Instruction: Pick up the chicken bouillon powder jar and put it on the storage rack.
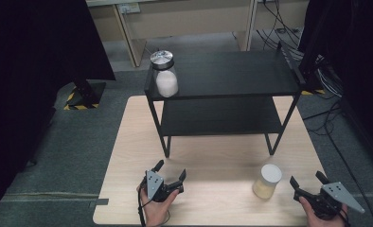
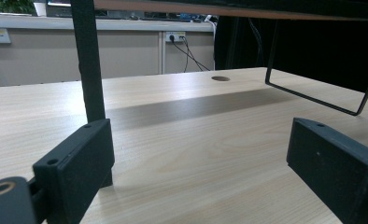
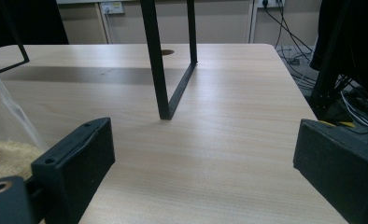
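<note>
A clear jar with a white lid and yellowish grains [image 1: 267, 181] stands on the wooden table [image 1: 213, 156] near the front right; its glass side [image 3: 4, 126] shows at the left edge of the right gripper view. A second jar with a silver lid and white powder [image 1: 164, 73] stands on the left end of the black shelf's top board [image 1: 227, 73]. My left gripper [image 1: 171, 171] is open near the front, before the shelf's left leg [image 2: 89, 65], holding nothing. My right gripper [image 1: 308, 180] is open just right of the yellowish jar, not touching it.
The black two-tier shelf rests on thin metal legs [image 3: 161, 70] at the table's far half. The table's right edge [image 3: 294, 84] is close to my right gripper. Cables [image 1: 326, 71] and dark stands lie on the floor beyond. A round hole [image 2: 220, 78] is in the tabletop.
</note>
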